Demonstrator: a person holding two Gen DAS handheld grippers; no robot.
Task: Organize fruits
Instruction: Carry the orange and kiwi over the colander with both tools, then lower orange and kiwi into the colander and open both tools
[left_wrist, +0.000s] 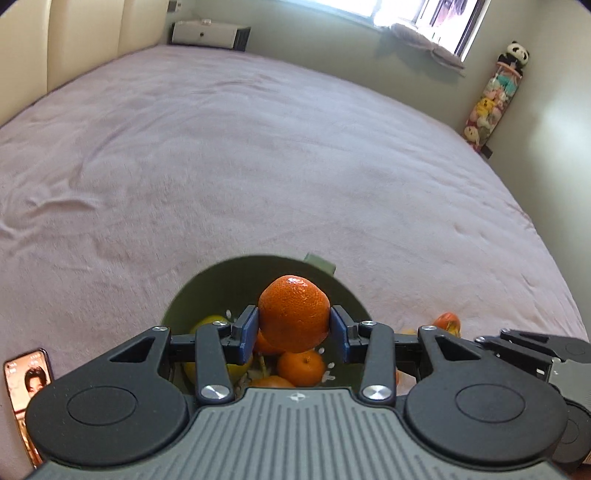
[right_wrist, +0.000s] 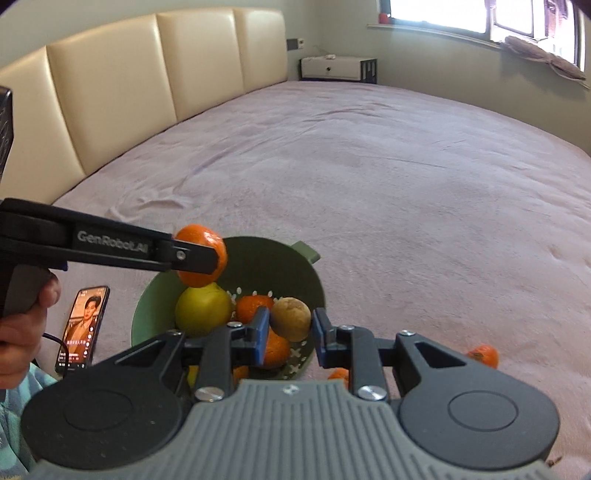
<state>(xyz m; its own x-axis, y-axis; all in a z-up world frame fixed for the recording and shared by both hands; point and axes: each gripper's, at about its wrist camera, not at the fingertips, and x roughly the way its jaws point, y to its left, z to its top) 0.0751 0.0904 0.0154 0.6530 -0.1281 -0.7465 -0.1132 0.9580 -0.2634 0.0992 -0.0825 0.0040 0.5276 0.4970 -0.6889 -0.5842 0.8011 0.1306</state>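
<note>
**Both grippers loaded over the colander**

Your left gripper (left_wrist: 294, 328) clamps a mandarin (left_wrist: 294, 313) above the green colander (right_wrist: 288, 266); your right gripper (right_wrist: 289, 334) pinches a brownish fruit (right_wrist: 291, 318), possibly a kiwi. Both angle downward over the pink bedspread (right_wrist: 388, 177), headboard (right_wrist: 147, 85) behind.

Lit phone (right_wrist: 82, 328) on pink bedspread (right_wrist: 369, 184); cream headboard (right_wrist: 147, 92); plush-toy stack (left_wrist: 491, 99) in corner.

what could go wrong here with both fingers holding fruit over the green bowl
1. The left gripper holds its mandarin well above the green bowl; released there, it could bounce off the yellow fruit onto the bed.
2. The right gripper's brown fruit is pinched only at its sides and might slip.
3. The phone lies beside the bowl, where stray fruit could hit it.
</note>
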